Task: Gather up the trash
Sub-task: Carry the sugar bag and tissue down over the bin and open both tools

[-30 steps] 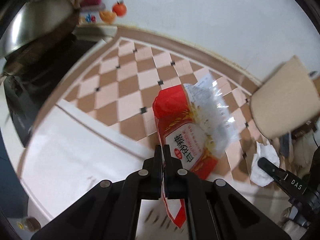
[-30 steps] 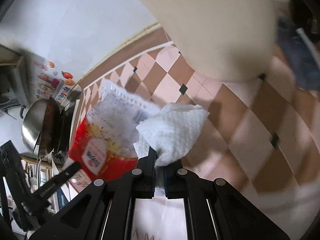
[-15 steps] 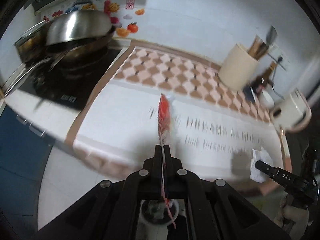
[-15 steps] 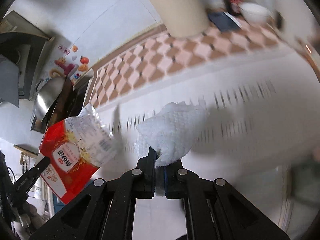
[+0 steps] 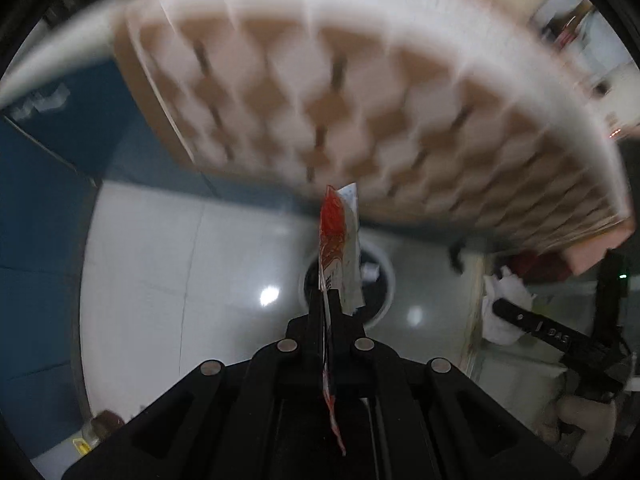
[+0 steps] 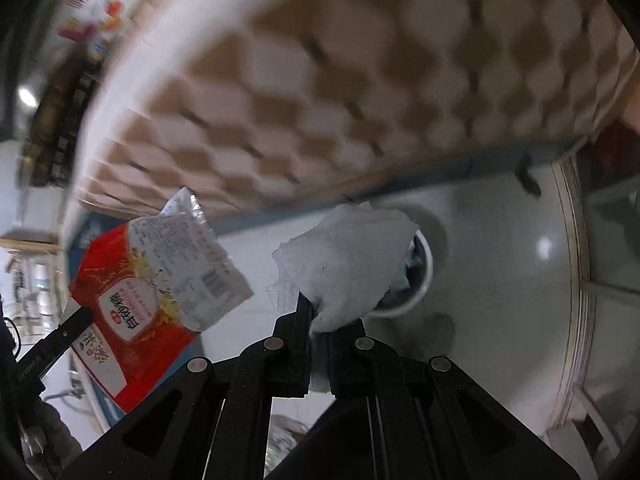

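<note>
Hovering above the bin (image 5: 382, 280): left gripper (image 5: 330, 300) clamps red packet (image 5: 338, 240); right gripper (image 6: 318, 320) pinches paper towel (image 6: 348, 264); both await dropping.

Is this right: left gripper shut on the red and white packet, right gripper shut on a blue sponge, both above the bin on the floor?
Not quite. The right gripper is shut on a crumpled white paper towel, not a blue sponge; the right wrist view shows it. The rest holds: the left gripper is shut on the red and white packet, and both hang above the bin on the floor.
</note>
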